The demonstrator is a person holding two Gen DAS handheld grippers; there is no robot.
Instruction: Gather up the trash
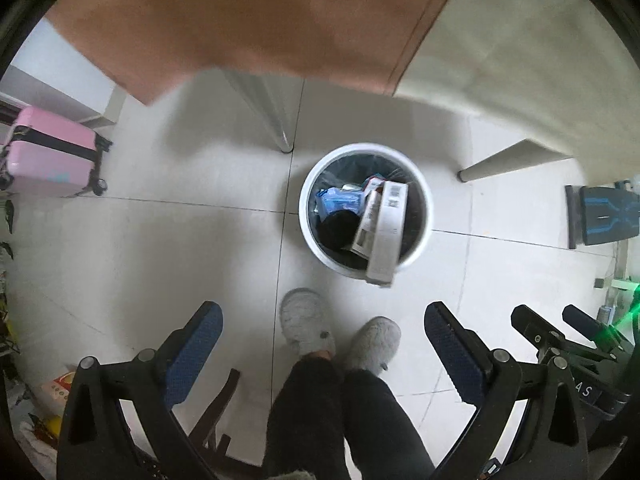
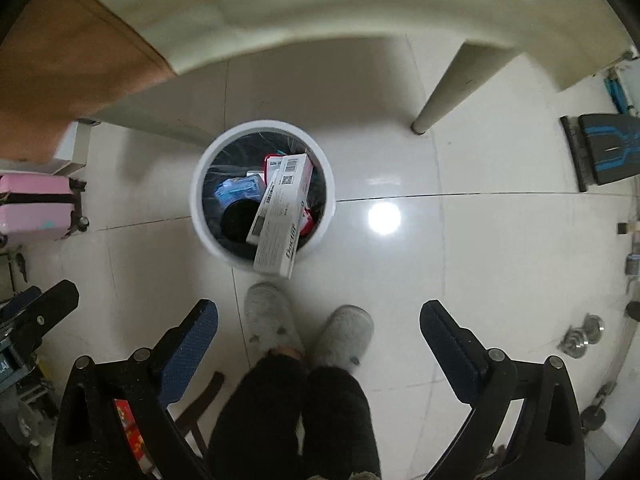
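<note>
Both tools hung above the tiled floor, pointing straight down. The left hand-held gripper (image 1: 323, 334) had its blue pads spread wide with nothing between them, and the right hand-held gripper (image 2: 319, 332) stood just as far apart and empty. Below them, near the person's grey slippers (image 2: 308, 330), the white bin (image 2: 199, 216) sat on the floor beside a leg of the surface (image 2: 436, 92) overhead. It was lined with a dark bag and already held trash: a long white carton (image 2: 282, 220) leaning out over the near rim, a crumpled blue wrapper (image 2: 236, 192), a round black lid or tub (image 2: 238, 220) and something red that was mostly hidden.

The carton looked light, stiff and easily crushed; a grip across its narrow sides near the middle would probably suit it, since one at the overhanging end might lever it out of the bin. The wrapper would likely be soft and slippery, best pinched at a bunched fold.
</note>
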